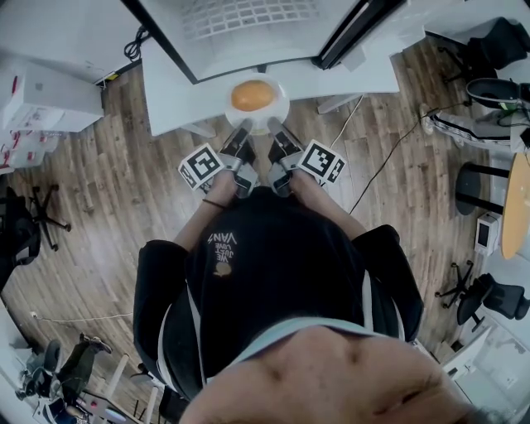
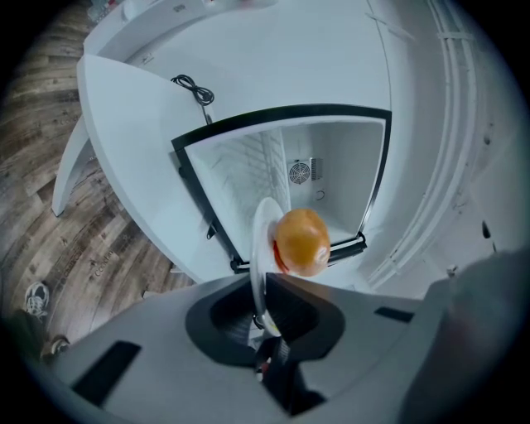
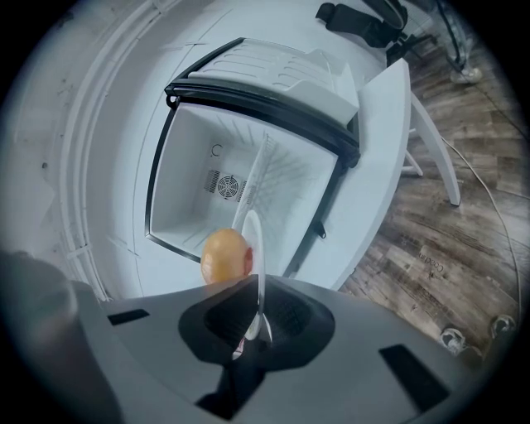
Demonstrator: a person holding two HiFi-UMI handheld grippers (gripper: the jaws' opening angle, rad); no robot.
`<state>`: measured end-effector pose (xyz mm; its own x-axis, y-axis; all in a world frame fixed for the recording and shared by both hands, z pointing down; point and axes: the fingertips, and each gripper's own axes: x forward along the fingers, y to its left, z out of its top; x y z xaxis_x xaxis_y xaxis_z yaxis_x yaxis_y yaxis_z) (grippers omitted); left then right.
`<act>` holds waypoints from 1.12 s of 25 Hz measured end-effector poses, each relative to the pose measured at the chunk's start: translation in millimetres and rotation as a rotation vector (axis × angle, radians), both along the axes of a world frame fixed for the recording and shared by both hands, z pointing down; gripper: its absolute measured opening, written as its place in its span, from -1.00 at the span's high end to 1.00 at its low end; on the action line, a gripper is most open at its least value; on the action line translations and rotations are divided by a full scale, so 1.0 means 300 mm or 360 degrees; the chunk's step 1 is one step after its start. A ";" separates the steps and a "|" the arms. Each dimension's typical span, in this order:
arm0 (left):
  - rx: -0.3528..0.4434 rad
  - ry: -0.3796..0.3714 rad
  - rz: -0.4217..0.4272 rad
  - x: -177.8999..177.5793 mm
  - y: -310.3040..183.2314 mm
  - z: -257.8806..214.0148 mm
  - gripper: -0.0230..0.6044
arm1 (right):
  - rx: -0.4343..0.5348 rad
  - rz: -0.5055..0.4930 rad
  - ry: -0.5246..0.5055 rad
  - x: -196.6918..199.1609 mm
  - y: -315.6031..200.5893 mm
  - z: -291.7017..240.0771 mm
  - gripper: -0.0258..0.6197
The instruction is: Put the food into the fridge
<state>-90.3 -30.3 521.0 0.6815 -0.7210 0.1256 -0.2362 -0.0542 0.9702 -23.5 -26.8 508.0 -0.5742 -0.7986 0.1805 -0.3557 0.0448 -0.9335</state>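
Because both grippers share one load, each is pressed shut on the near rim of the plate (image 1: 280,110): the left gripper (image 1: 243,132) pinches it at the lower left of the rim, the right gripper (image 1: 277,133) at the lower right. Two grips side by side probably keep the plate level so the food (image 1: 252,95) stays put. The food sits on the plate's middle, in the upper centre of the head view, just in front of the open fridge (image 1: 248,25) and not yet inside.

From the left gripper (image 2: 263,308) the plate (image 2: 260,236) shows edge-on with the food (image 2: 302,240) to its right. From the right gripper (image 3: 257,321) the plate (image 3: 252,244) is again a thin edge, with the food (image 3: 224,257) to its left and the fridge (image 3: 195,166) behind.

What the food is I cannot tell: round, orange-brown, no more. Seen edge-on, the plate hides its far rim. At the head view's top edge the fridge is cut off, and the person's head and body fill the lower half.
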 end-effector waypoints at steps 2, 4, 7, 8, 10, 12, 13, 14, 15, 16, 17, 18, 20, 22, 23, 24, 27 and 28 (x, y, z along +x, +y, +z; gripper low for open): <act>-0.0002 -0.0002 0.0020 -0.008 -0.010 0.004 0.83 | -0.0005 0.0021 -0.0005 -0.008 -0.007 0.006 0.85; -0.0003 -0.0005 0.0037 -0.012 -0.018 0.009 0.83 | -0.0008 0.0041 -0.0010 -0.012 -0.012 0.011 0.85; -0.0003 -0.0010 0.0053 -0.018 -0.030 0.016 0.83 | -0.0006 0.0062 -0.0013 -0.017 -0.022 0.017 0.85; -0.0004 -0.0009 0.0056 -0.017 -0.031 0.017 0.83 | -0.0006 0.0068 -0.0013 -0.017 -0.023 0.018 0.85; -0.0008 -0.0006 0.0062 -0.013 -0.031 0.016 0.83 | -0.0007 0.0075 -0.0014 -0.014 -0.024 0.018 0.85; -0.0010 -0.0002 0.0066 -0.012 -0.037 0.013 0.83 | -0.0006 0.0081 -0.0013 -0.013 -0.030 0.015 0.85; -0.0009 0.0000 0.0068 -0.013 -0.043 0.011 0.83 | -0.0004 0.0082 -0.0011 -0.014 -0.035 0.012 0.85; -0.0007 0.0000 0.0069 -0.014 -0.050 0.009 0.83 | -0.0002 0.0083 -0.0009 -0.015 -0.041 0.009 0.85; -0.0004 0.0001 0.0070 -0.012 -0.057 0.008 0.83 | 0.0000 0.0084 -0.0007 -0.013 -0.047 0.008 0.85; -0.0002 0.0002 0.0071 -0.008 -0.064 0.008 0.83 | 0.0001 0.0085 -0.0005 -0.009 -0.055 0.008 0.85; -0.0002 0.0003 0.0070 -0.003 -0.072 0.009 0.83 | 0.0002 0.0086 -0.0004 -0.003 -0.063 0.010 0.85; -0.0003 0.0004 0.0069 0.001 -0.081 0.011 0.83 | 0.0002 0.0086 -0.0004 0.002 -0.072 0.011 0.85; -0.0007 0.0004 0.0064 0.011 -0.098 0.012 0.83 | -0.0002 0.0082 -0.0007 0.011 -0.089 0.013 0.85; -0.0006 0.0002 0.0058 0.023 -0.115 0.011 0.83 | -0.0003 0.0077 -0.0007 0.024 -0.107 0.013 0.85; -0.0005 0.0002 0.0054 0.028 -0.123 0.011 0.83 | -0.0001 0.0073 -0.0005 0.029 -0.116 0.012 0.85; -0.0007 0.0002 0.0050 0.032 -0.129 0.011 0.83 | 0.0000 0.0068 -0.0002 0.033 -0.123 0.011 0.85; -0.0010 0.0003 0.0033 0.041 -0.157 0.011 0.83 | -0.0006 0.0054 0.0000 0.043 -0.152 0.012 0.85; -0.0011 0.0004 0.0030 0.045 -0.169 0.012 0.83 | -0.0009 0.0051 0.0001 0.047 -0.164 0.013 0.85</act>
<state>-76.8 -80.9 524.7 0.6952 -0.7072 0.1291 -0.2330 -0.0518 0.9711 -9.5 -76.1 511.7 -0.5482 -0.8156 0.1852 -0.3575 0.0283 -0.9335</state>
